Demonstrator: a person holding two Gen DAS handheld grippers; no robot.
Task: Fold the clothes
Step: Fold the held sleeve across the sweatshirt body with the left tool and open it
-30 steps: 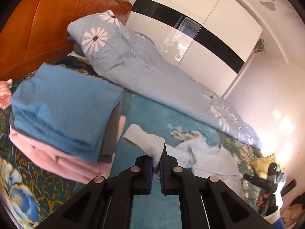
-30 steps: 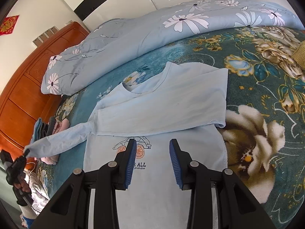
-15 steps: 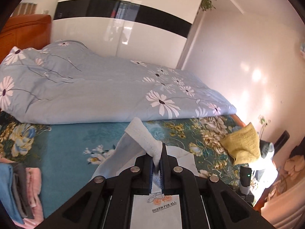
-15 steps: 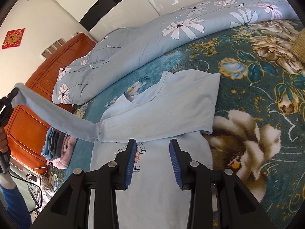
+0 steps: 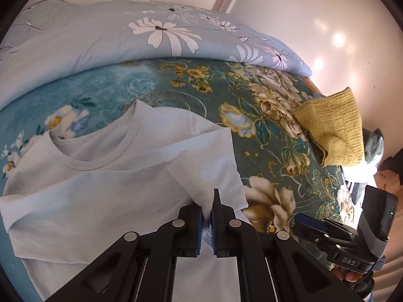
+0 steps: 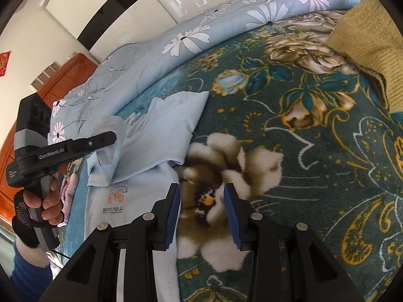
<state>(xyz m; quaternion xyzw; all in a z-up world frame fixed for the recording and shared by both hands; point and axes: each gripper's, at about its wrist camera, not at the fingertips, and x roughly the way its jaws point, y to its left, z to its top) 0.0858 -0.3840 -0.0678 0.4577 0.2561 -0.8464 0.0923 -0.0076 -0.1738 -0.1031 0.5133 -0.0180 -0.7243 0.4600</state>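
A light blue long-sleeved shirt [image 5: 105, 186] lies face up on the floral bedspread [image 5: 272, 136], one sleeve folded across its chest. My left gripper [image 5: 207, 207] is shut on the cuff of the other sleeve [image 5: 191, 176], held over the shirt's right side. The right wrist view shows that gripper [image 6: 110, 136] with the sleeve [image 6: 110, 151] draped from it above the shirt [image 6: 163, 136] and its printed logo [image 6: 114, 197]. My right gripper [image 6: 202, 201] is open with nothing in it, low over the bedspread [image 6: 302, 166] just right of the shirt's edge.
A yellow knit garment [image 5: 332, 130] lies at the bed's right end. A blue daisy-print duvet [image 5: 100, 32] runs along the far side. A wooden headboard [image 6: 73, 70] and a pink folded pile [image 6: 69, 183] are at the left. A gloved hand [image 6: 47, 201] holds the left gripper.
My left gripper has swung the sleeve from the left, up and over, onto the shirt's right side. My right gripper has slid right, off the shirt front to the bedspread.
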